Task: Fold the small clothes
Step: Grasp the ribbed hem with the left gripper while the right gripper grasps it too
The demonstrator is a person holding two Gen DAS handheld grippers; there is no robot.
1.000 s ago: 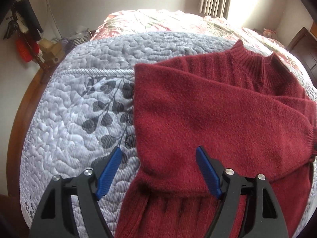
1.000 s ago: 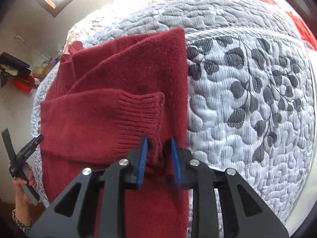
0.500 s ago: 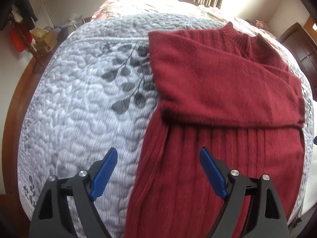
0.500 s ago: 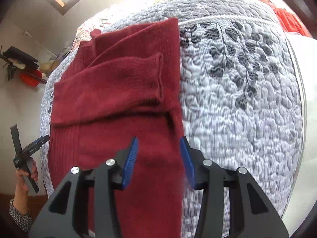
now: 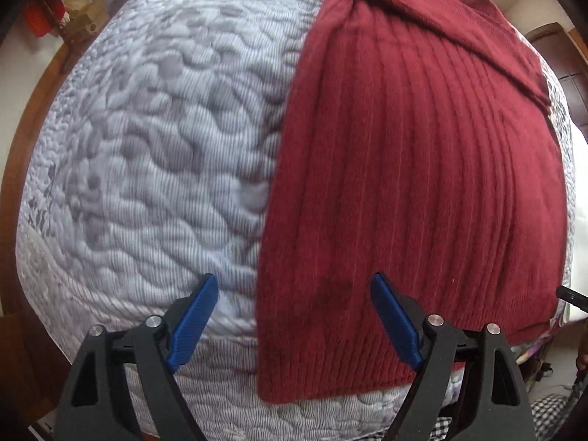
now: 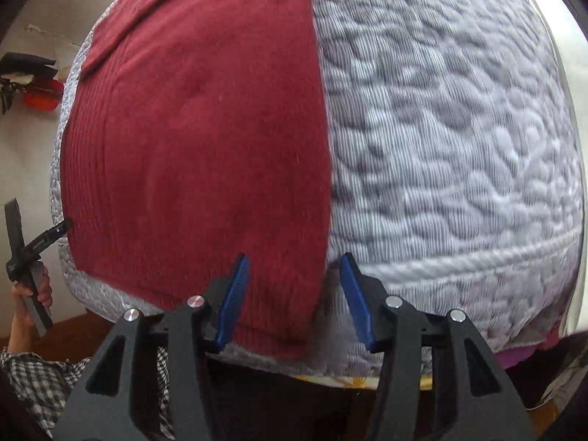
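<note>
Both hand-held grippers, left (image 5: 290, 319) and right (image 6: 294, 294), gape over sweater (image 5: 411, 183) hem on quilt (image 5: 147, 165).

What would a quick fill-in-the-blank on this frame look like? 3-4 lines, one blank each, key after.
1. The sweater lying on the quilt is dark ____ in colour.
2. Both the left gripper and the right gripper are ____, holding nothing.
3. The sweater's body is knitted in vertical ____.
4. The blue fingers of the right gripper straddle the sweater's bottom-____ corner.

Missing words: red; open; ribs; right
</note>
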